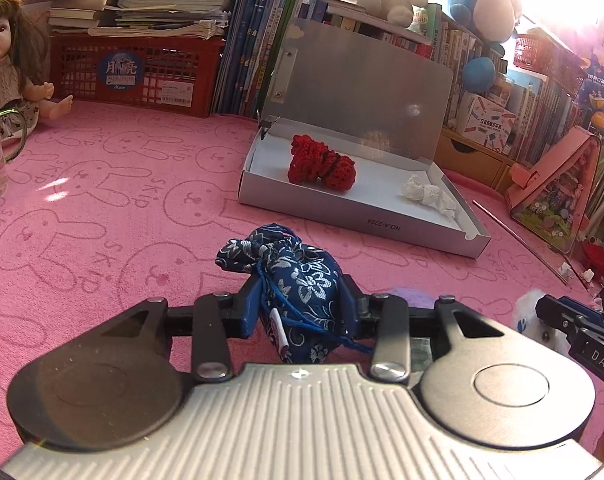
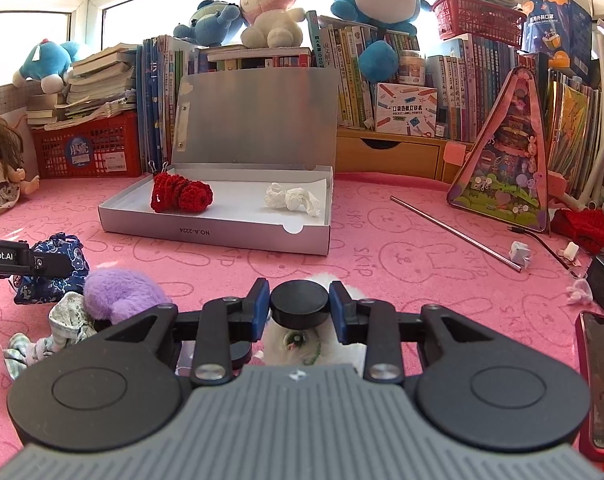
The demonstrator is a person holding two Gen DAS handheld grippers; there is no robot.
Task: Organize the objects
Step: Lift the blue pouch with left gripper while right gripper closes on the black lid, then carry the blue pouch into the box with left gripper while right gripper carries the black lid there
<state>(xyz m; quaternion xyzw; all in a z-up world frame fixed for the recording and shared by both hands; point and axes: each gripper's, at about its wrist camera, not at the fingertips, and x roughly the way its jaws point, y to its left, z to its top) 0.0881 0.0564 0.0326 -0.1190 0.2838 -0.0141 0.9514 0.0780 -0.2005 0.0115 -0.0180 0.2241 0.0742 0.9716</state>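
Left gripper (image 1: 299, 308): jaws are pinching the blue floral drawstring pouch (image 1: 297, 280) from both sides; the pads are pressing into the cloth, and its cord is dangling below the grip.
Pouch position: it is sitting just above or on the pink bunny-print mat (image 1: 101, 200), in front of the box and well short of its near wall; whether it is clear of the mat cannot be told.
Right gripper (image 2: 299, 306): jaws are clamping a black round disc (image 2: 299, 304), which is sitting on top of a white fluffy toy (image 2: 302, 344); the disc is filling the gap between the pads.
Beside the right gripper: a purple fluffy item (image 2: 117, 292) and a small checked cloth piece (image 2: 61, 324) are lying loose on the mat, touching each other, next to the pouch.
Silver box (image 1: 362, 224): it is standing open with the lid propped up against the books.
Box contents: a red crochet piece (image 1: 322, 164) is lying toward the left end and a crumpled white paper (image 1: 428, 196) toward the right; the middle of the floor is showing bare.
Done, as judged: two items are already resting inside the box.
In hand, as judged: the pouch and the disc-topped toy are both being gripped, likely bound for the box.
Left, as judged: the purple item and the checked cloth are waiting; scattered bits at the far right of the mat, including a metal straw (image 2: 458, 232), may also be waiting.
Progress estimate: the task is looking under half complete.
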